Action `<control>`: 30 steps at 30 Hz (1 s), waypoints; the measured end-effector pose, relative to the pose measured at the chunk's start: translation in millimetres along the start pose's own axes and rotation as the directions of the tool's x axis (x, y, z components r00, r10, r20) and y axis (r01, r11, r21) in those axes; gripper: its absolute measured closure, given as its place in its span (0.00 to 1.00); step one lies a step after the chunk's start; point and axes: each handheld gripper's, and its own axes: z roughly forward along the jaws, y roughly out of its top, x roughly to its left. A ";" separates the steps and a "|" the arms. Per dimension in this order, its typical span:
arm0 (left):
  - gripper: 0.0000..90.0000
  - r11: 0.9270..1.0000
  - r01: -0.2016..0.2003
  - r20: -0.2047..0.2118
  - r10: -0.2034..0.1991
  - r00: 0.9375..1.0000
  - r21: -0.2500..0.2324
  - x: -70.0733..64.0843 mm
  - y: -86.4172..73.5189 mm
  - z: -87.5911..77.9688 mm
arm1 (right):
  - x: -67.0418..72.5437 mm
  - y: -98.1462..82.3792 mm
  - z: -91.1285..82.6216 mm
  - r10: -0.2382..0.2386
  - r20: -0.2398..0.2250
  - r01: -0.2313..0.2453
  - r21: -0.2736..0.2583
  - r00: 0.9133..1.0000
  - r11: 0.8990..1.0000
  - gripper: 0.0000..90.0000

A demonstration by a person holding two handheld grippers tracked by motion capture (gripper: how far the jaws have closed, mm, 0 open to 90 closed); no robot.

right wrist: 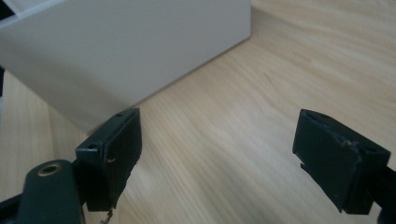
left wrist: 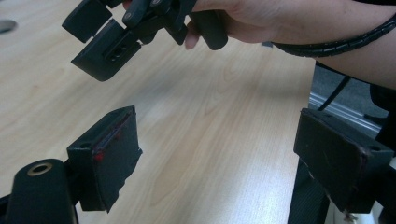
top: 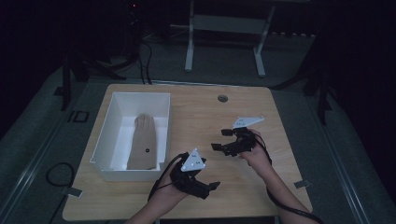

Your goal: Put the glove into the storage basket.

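**Tan glove in white bin; two hand-held grippers over bare tabletop**

Item 1. Tan glove [top: 142, 142]. It is laid flat along the floor of the bin, fingers towards the far end and cuff towards the near wall. A small dark mark is seen near the cuff. It is touched by neither gripper; lying spread and flat, it is judged easy to take by an edge from above.

Item 2. White bin [top: 103, 135]. An open-topped rectangular container is set on the left half of the table, its long side running away from the person. Its plain white outer wall [right wrist: 126, 51] is seen close ahead in the right gripper view, which suggests that this gripper is aimed towards the bin.

Item 3. Left gripper [top: 212, 186]. It is held low over the near edge of the table, just beside the bin's near right corner, and pointed to the right. Its jaws are spread wide with only wood grain between them [left wrist: 217, 154]; nothing is pinched.

Item 4. Right gripper [top: 218, 147]. It is held above the middle of the table, pointed left towards the bin. Its jaws are likewise spread, with nothing between them [right wrist: 217, 149]. It is seen again, with the hand carrying it, in the left gripper view [left wrist: 100, 39].

Item 5. Wooden table [top: 205, 116]. Light wood; a round cable hole is set near the far edge.
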 end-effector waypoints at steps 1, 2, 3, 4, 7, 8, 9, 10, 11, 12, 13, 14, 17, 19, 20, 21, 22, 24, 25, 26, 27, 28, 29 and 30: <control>0.16 1.000 0.003 0.016 -0.003 1.000 -0.004 -0.3 -4.2 6.0 | -0.6 -7.6 -0.7 0.000 -0.013 0.000 -0.004 1.000 1.000 0.17; 0.16 1.000 0.003 0.025 -0.003 1.000 0.007 -0.5 -6.7 9.8 | -0.8 -10.1 -0.8 -0.005 -0.013 0.005 -0.006 1.000 1.000 0.17; 0.16 1.000 0.004 0.030 -0.004 1.000 0.011 -0.9 -8.3 12.3 | -0.9 -14.2 -1.0 -0.005 -0.017 0.005 -0.007 1.000 1.000 0.17; 0.16 1.000 0.001 0.035 -0.001 0.999 0.014 -1.4 -10.8 15.4 | -1.2 -16.7 -0.9 -0.007 -0.017 0.006 -0.007 1.000 1.000 0.17; 0.16 0.999 -0.004 0.045 0.003 0.999 0.039 -3.0 -18.1 25.4 | -2.8 -27.6 -0.5 -0.024 -0.011 0.024 0.003 1.000 1.000 0.17; 0.16 0.999 -0.005 0.050 0.003 0.999 0.044 -3.0 -20.4 28.3 | -3.4 -30.3 -0.5 -0.019 -0.011 0.019 0.005 1.000 1.000 0.17; 0.16 0.999 -0.003 0.056 0.000 0.998 0.047 -3.0 -22.7 31.0 | -4.3 -33.6 -0.5 -0.019 -0.007 0.019 0.012 1.000 1.000 0.17; 0.16 0.999 -0.002 0.061 -0.001 0.998 0.050 -2.8 -24.9 33.6 | -5.1 -37.0 -0.4 -0.019 -0.005 0.019 0.018 1.000 1.000 0.16; 0.16 0.999 -0.002 0.068 -0.001 0.998 0.048 -2.4 -27.3 35.9 | -5.9 -40.4 -0.5 -0.015 -0.002 0.015 0.025 1.000 1.000 0.16; 0.16 0.999 -0.004 0.069 0.001 0.998 0.050 -2.0 -29.6 38.6 | -6.9 -43.9 -0.3 -0.008 0.002 0.008 0.028 1.000 1.000 0.16; 0.16 0.998 -0.007 0.069 0.003 0.998 0.058 -1.4 -31.6 41.1 | -8.0 -47.2 -0.2 -0.004 0.001 0.004 0.034 1.000 0.999 0.16; 0.16 0.998 -0.011 0.068 0.007 0.998 0.059 -0.9 -33.9 43.6 | -8.9 -50.5 -0.3 0.000 0.003 0.000 0.035 1.000 0.999 0.16; 0.16 0.997 -0.022 0.069 0.017 0.997 0.070 0.2 -40.7 51.2 | -11.7 -59.9 -1.0 0.009 0.008 -0.009 0.035 1.000 0.999 0.16; 0.16 0.997 -0.022 0.068 0.017 0.998 0.070 0.3 -42.1 52.9 | -12.3 -63.4 -1.8 0.019 0.009 -0.020 0.035 1.000 0.999 0.16; 0.16 0.996 -0.031 0.066 0.025 0.998 0.079 0.7 -45.8 57.1 | -13.8 -69.5 -3.9 0.030 0.010 -0.030 0.022 0.999 0.999 0.16; 0.16 0.996 -0.031 0.067 0.025 0.997 0.079 0.7 -47.1 58.4 | -14.5 -71.3 -4.7 0.034 0.010 -0.034 0.019 0.999 0.999 0.16; 0.16 0.996 -0.032 0.066 0.026 0.997 0.082 0.6 -48.9 60.2 | -15.1 -73.1 -5.6 0.038 0.008 -0.038 0.018 0.999 0.999 0.16; 0.16 0.996 -0.035 0.067 0.029 0.997 0.081 0.4 -51.2 62.2 | -16.2 -78.5 -8.8 0.045 0.007 -0.045 0.004 0.999 0.999 0.16; 0.16 0.996 -0.035 0.067 0.029 0.997 0.081 0.4 -51.2 62.2 | -16.2 -78.5 -8.8 0.045 0.007 -0.045 0.004 0.999 0.999 0.16; 0.16 0.996 -0.035 0.070 0.030 0.997 0.083 0.3 -53.2 64.2 | -16.4 -80.2 -9.8 0.045 0.007 -0.045 0.004 0.999 0.999 0.16; 0.16 0.996 -0.035 0.072 0.029 0.997 0.086 0.3 -54.3 65.2 | -16.6 -83.4 -12.2 0.041 0.012 -0.041 0.006 0.999 0.999 0.16; 0.16 0.996 -0.033 0.076 0.027 0.997 0.085 0.2 -55.4 66.2 | -16.5 -85.2 -13.7 0.038 0.021 -0.038 0.003 0.999 0.999 0.16; 0.16 0.996 -0.032 0.079 0.026 0.997 0.078 -0.1 -56.5 67.1 | -16.8 -87.0 -14.9 0.037 0.026 -0.038 0.006 0.999 0.999 0.16; 0.16 0.996 -0.034 0.080 0.028 0.996 0.077 -0.1 -57.3 67.7 | -17.2 -88.8 -16.0 0.038 0.028 -0.038 0.004 0.999 0.999 0.16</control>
